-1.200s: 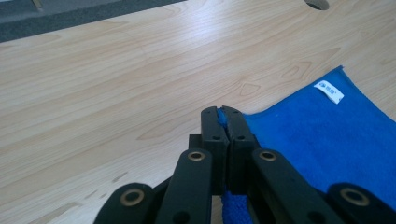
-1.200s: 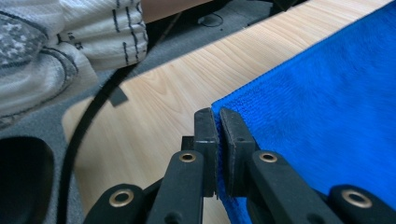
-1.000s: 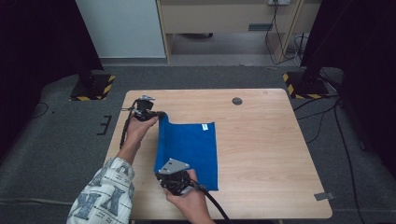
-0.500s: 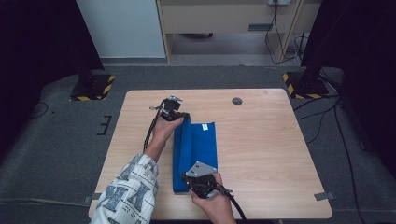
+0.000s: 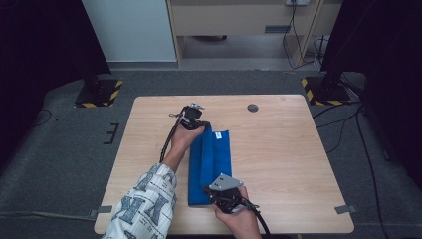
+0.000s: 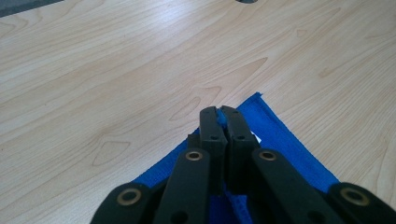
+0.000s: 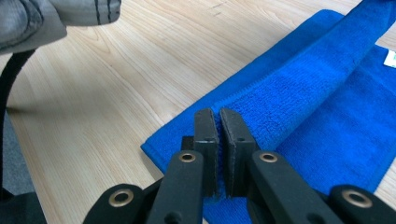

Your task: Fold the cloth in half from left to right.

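A blue towel (image 5: 221, 152) lies lengthwise on the wooden table (image 5: 298, 154), its left side lifted and partly folded over toward the right. My left gripper (image 5: 201, 125) is at the towel's far end, shut on the far corner of the towel (image 6: 285, 142); a sliver of blue shows between the left gripper's (image 6: 222, 112) jaws. At the near end my right gripper (image 5: 213, 191) is shut on the raised edge. In the right gripper view the towel (image 7: 322, 98) rises as a fold from the closed right gripper (image 7: 218, 114).
A dark round grommet (image 5: 253, 107) sits in the table near its far edge. Bare wood stretches to the right of the towel. The patterned sleeve (image 5: 144, 204) crosses the table's near left, its cable (image 7: 9, 74) trailing. Striped stand bases (image 5: 97, 94) rest on the floor beyond.
Both grippers have moved right, carrying the towel's left edge with them. The towel has gone from a wide flat sheet to a narrower, partly folded strip.
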`<state>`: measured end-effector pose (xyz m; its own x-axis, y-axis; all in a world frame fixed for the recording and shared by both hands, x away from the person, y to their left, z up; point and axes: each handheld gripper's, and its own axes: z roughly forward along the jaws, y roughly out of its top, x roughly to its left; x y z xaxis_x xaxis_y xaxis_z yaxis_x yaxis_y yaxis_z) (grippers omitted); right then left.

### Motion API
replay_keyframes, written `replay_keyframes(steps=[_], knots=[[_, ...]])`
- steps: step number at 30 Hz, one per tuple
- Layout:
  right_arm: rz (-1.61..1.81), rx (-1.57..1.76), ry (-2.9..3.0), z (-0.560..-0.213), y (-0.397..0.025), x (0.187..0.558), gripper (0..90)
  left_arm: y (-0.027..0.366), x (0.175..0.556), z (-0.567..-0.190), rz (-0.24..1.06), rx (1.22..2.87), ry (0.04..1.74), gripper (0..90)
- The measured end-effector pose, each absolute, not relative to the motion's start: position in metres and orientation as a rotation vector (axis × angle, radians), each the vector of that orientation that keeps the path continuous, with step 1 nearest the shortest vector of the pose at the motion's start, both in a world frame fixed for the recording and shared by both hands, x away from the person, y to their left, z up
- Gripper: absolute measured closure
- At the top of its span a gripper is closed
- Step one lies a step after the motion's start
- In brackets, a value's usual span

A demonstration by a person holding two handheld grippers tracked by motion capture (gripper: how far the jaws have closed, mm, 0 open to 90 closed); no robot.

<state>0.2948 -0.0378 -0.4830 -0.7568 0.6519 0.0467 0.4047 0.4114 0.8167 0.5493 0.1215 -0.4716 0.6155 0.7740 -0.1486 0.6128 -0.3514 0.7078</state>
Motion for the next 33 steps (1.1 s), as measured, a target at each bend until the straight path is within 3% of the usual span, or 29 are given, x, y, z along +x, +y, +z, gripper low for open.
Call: replay_keyframes(steps=[33], knots=[[1.23, 1.011, 2.398, -0.497, -0.066, 0.292, 85.8, 0.09, 0.555, -0.491, 0.208, 2.093, 1.08, 87.5]])
